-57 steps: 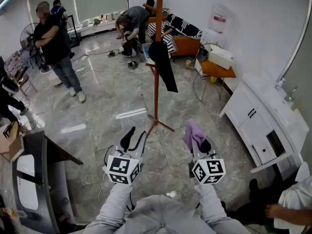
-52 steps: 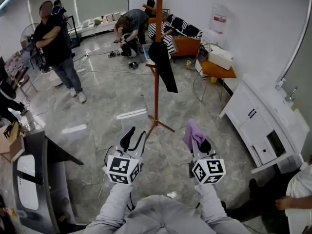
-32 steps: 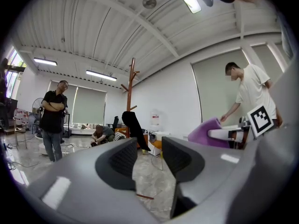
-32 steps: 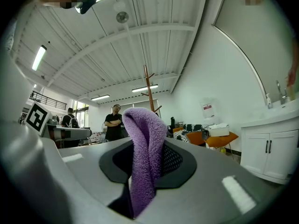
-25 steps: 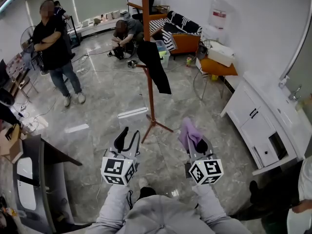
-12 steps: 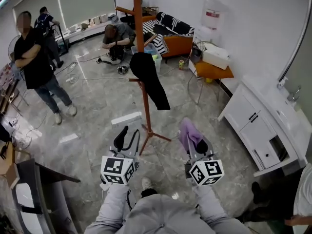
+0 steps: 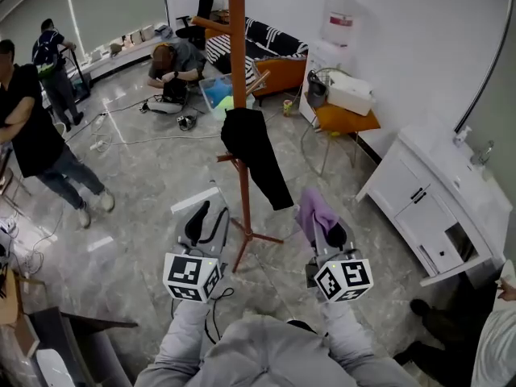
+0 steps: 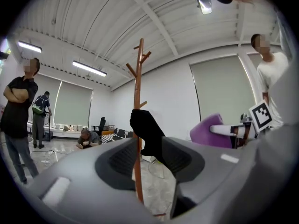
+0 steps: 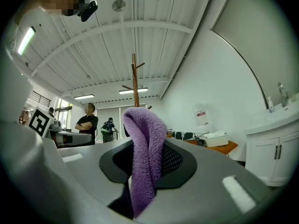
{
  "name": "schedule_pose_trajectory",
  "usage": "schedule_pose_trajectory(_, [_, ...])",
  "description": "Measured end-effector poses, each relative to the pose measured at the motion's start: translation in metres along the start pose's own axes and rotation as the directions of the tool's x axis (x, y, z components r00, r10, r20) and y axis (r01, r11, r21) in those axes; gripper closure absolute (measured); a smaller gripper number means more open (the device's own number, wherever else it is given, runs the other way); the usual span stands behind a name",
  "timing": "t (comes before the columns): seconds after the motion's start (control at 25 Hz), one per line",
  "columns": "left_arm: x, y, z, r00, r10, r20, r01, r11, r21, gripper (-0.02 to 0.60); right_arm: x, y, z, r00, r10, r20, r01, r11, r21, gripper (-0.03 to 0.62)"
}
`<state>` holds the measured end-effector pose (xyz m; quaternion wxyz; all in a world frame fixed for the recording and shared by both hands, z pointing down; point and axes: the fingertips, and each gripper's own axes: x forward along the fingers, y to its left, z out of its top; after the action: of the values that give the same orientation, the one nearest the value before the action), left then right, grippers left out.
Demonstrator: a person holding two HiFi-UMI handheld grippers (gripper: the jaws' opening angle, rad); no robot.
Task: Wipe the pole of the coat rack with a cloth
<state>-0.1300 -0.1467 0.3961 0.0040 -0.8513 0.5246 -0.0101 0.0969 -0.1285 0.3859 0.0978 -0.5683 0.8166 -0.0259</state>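
Observation:
The brown wooden coat rack point(image 7: 239, 71) stands on the marble floor straight ahead, its feet between and just beyond my two grippers. A black garment point(image 7: 254, 156) hangs from a low peg. My left gripper point(image 7: 208, 216) is open and holds nothing; the pole point(image 8: 138, 78) shows through the gap of that gripper point(image 8: 149, 157), some way off. My right gripper point(image 7: 326, 230) is shut on a purple cloth point(image 7: 313, 210), to the right of the pole and apart from it. In the right gripper view the cloth point(image 9: 145, 139) stands folded up out of the gripper point(image 9: 147, 162), with the rack point(image 9: 134, 78) behind.
A white sink cabinet point(image 7: 427, 208) lines the right wall. An orange table point(image 7: 347, 118), a water dispenser point(image 7: 334, 35) and a sofa point(image 7: 266, 47) stand behind the rack. One person point(image 7: 32, 135) stands at left, another point(image 7: 173, 59) crouches near floor cables point(image 7: 121, 139).
The rack has drawn nearer and now stands between the two grippers. Both grippers hold their pose: the left open, the right still shut on the cloth.

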Motion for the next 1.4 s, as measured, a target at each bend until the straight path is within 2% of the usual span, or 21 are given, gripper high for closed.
schedule_pose_trajectory(0.16, [0.013, 0.023, 0.001, 1.000, -0.006, 0.009, 0.006, 1.000, -0.003, 0.410, 0.028, 0.005, 0.020, 0.999, -0.003, 0.045, 0.005, 0.999, -0.042, 0.514])
schedule_pose_trajectory(0.36, [0.026, 0.042, -0.004, 1.000, 0.002, 0.011, -0.002, 1.000, -0.018, 0.410, 0.067, 0.014, 0.048, 0.995, 0.032, 0.098, -0.018, 0.991, -0.136, 0.514])
schedule_pose_trajectory(0.52, [0.030, 0.058, 0.000, 0.999, 0.045, 0.022, -0.045, 0.999, -0.020, 0.410, 0.104, 0.022, 0.078, 0.984, 0.088, 0.152, -0.054, 0.974, -0.219, 0.514])
schedule_pose_trajectory(0.68, [0.034, 0.074, 0.002, 0.993, 0.112, 0.029, -0.112, 0.993, -0.021, 0.410, 0.146, 0.030, 0.122, 0.956, 0.159, 0.247, -0.078, 0.948, -0.307, 0.514])
schedule_pose_trajectory(0.84, [0.040, 0.084, 0.007, 0.984, 0.174, 0.032, -0.174, 0.985, -0.016, 0.410, 0.181, 0.044, 0.170, 0.915, 0.230, 0.332, -0.070, 0.901, -0.429, 0.514])
schedule_pose_trajectory(0.96, [0.042, 0.089, 0.010, 0.976, 0.215, 0.038, -0.214, 0.977, -0.017, 0.410, 0.207, 0.059, 0.189, 0.895, 0.286, 0.341, -0.075, 0.852, -0.518, 0.514])
schedule_pose_trajectory(1.16, [0.035, 0.098, 0.007, 0.960, 0.277, 0.032, -0.276, 0.961, -0.019, 0.410, 0.248, 0.090, 0.176, 0.912, 0.347, 0.217, -0.128, 0.745, -0.655, 0.514])
schedule_pose_trajectory(1.4, [0.026, 0.106, 0.009, 0.942, 0.335, 0.037, -0.334, 0.942, -0.028, 0.410, 0.272, 0.121, 0.157, 0.907, 0.406, 0.111, -0.217, 0.676, -0.704, 0.514])
